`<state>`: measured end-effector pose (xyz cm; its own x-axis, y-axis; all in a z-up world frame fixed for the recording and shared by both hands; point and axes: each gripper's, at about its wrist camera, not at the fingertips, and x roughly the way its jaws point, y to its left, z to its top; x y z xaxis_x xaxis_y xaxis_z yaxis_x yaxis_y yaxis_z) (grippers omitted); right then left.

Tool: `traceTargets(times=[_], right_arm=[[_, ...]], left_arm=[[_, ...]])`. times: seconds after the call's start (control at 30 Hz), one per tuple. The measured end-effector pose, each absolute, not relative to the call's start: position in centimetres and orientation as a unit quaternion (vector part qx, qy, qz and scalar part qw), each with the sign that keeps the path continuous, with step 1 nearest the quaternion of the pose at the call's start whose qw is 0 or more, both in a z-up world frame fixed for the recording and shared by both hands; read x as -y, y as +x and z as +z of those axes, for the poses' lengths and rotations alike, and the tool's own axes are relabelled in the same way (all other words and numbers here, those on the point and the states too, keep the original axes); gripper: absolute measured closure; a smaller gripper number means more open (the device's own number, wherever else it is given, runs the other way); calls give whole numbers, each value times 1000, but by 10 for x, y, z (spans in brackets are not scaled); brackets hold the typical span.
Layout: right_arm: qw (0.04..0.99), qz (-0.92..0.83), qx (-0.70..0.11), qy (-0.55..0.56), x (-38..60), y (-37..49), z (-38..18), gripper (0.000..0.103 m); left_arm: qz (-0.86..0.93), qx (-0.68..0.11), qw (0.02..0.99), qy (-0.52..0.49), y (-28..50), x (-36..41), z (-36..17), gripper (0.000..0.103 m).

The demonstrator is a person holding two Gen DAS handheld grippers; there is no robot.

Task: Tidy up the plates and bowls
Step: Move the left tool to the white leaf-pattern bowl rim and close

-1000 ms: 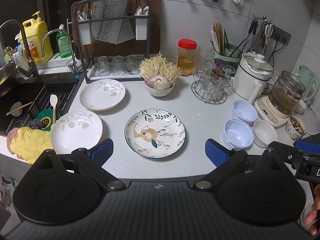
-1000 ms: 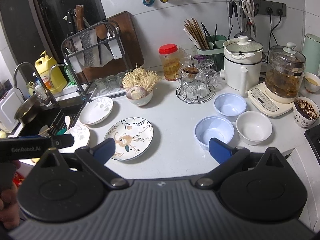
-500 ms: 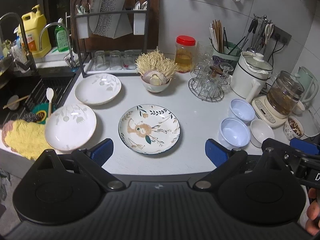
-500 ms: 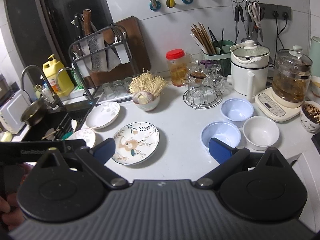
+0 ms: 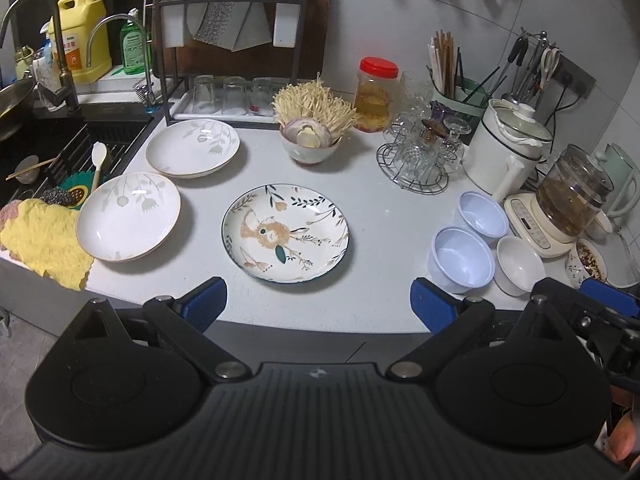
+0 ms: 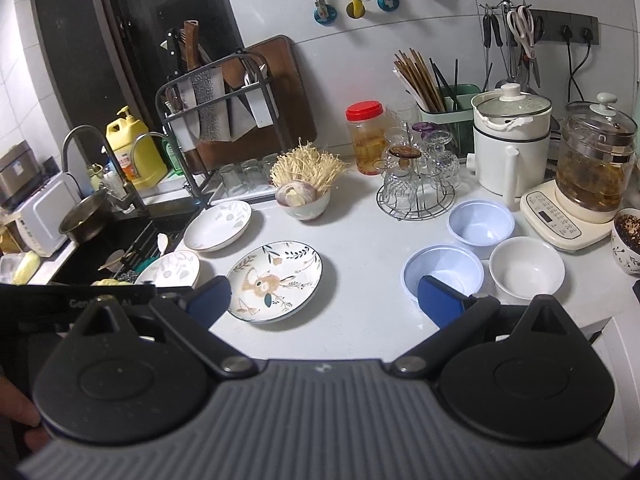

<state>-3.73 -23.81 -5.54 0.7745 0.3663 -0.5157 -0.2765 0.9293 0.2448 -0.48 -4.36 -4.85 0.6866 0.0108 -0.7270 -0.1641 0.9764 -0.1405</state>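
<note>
The left gripper [image 5: 318, 302] is spread wide and empty; the patterned plate [image 5: 285, 233] lies flat at its twelve o'clock. The right gripper [image 6: 324, 300], likewise wide and empty, has the plate at eleven o'clock and the blue bowl [image 6: 443, 270] at one, nearer its right fingertip.

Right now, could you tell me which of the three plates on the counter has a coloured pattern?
The middle plate, dark-rimmed with an orange animal and leaves; the two plates nearer the sink are white with faint grey flowers.
</note>
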Motion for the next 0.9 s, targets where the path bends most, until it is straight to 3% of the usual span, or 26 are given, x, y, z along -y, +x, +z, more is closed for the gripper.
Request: traceTargets(times=[0.47, 0.9], right_arm=[[936, 173, -293, 89, 207, -34, -64, 2], [937, 140, -299, 117, 97, -9, -74, 2]], left_arm=[[38, -395, 912, -102, 10, -1, -60, 3], [-7, -407, 908, -99, 50, -133, -78, 3]])
